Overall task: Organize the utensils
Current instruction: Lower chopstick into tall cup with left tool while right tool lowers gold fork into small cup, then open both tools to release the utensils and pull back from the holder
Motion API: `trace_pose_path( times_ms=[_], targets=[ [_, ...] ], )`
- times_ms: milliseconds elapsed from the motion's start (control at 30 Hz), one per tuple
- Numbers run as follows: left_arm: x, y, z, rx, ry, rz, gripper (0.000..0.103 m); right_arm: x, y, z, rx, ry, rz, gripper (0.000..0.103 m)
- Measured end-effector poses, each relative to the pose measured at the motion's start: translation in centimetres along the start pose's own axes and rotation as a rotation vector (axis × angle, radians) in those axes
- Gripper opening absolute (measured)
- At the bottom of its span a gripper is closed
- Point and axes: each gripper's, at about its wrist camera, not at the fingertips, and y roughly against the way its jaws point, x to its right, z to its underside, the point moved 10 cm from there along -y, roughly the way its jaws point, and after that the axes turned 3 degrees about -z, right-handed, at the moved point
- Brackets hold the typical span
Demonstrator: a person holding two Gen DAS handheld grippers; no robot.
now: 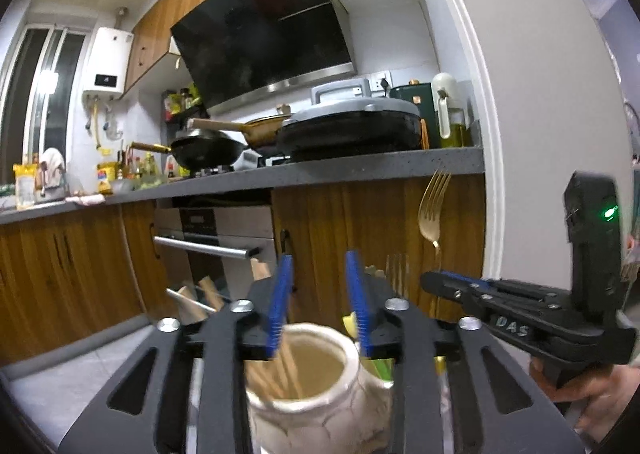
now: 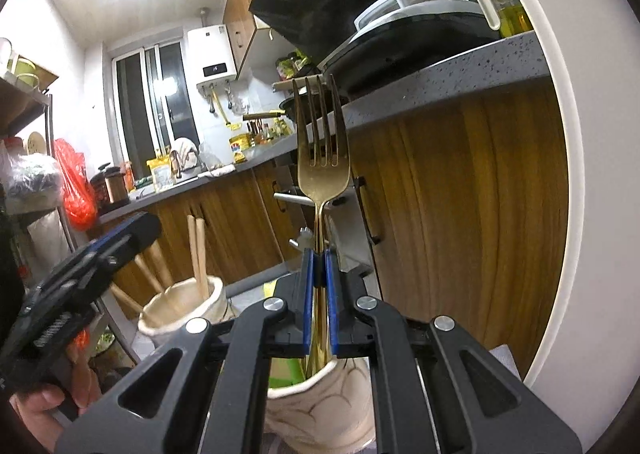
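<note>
Chopsticks point(image 1: 280, 370) crowd jar point(image 1: 320, 394) left; right half of mouth free.

The left gripper point(image 1: 320, 294) stood with its blue pads apart, nothing between them. At its three o'clock, the right gripper point(image 2: 319, 274) was clamped, fingers pointing toward twelve o'clock.

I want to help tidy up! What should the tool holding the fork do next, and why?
Probably lower the gold metal fork straight down. The right tool is shut on its handle, tines up, directly over a cream ceramic jar. The other cream jar holds wooden chopsticks, so this one looks meant for forks.
</note>
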Motion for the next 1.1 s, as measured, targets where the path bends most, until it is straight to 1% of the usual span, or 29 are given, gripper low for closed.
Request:
trace_pose_path(
  times_ms=[33,100,133,300,500,600,733,800,867,1000,1067,1100],
  targets=[
    [-0.2,0.7,0.1,0.006,0.014,0.005,0.045,0.1,-0.1,0.2,-0.006,0.001,0.002,0.006],
    [-0.5,2.0,0.4,0.009,0.029,0.008,0.049,0.1,-0.1,0.8,-0.022,0.000,0.003,0.006],
    [-0.7,2.6,0.5,0.010,0.033,0.000,0.052,0.2,-0.1,1.2,-0.033,-0.003,0.006,0.006],
    [-2.5,5.1,1.6,0.011,0.067,-0.050,0.062,0.2,-0.5,2.0,-0.060,-0.003,0.017,0.006],
    [-4.4,5.4,3.9,-0.024,0.139,-0.058,0.063,0.0,-0.7,2.2,-0.051,0.019,0.036,0.006],
    [-4.9,5.2,4.8,-0.042,0.139,-0.063,0.063,0.3,-0.9,2.2,-0.054,0.006,0.045,0.007],
    [-5.2,5.2,5.5,-0.058,0.154,-0.046,0.063,0.6,-1.1,2.2,-0.061,0.004,0.059,0.009],
    [-5.1,5.2,5.6,-0.058,0.151,-0.042,0.063,0.5,-1.1,2.2,-0.059,0.007,0.062,0.015],
    [-4.9,5.1,5.8,-0.061,0.142,-0.037,0.064,0.6,-1.0,2.2,-0.060,0.002,0.062,0.031],
    [-4.6,4.8,6.5,-0.083,0.128,-0.037,0.064,1.0,0.2,2.4,-0.072,-0.021,0.098,0.032],
    [-4.6,4.9,6.7,-0.092,0.127,-0.041,0.064,1.3,1.2,2.9,-0.082,-0.041,0.107,0.038],
    [-4.5,5.0,6.8,-0.095,0.127,-0.045,0.064,1.3,1.7,3.2,-0.095,-0.048,0.110,0.039]
  ],
)
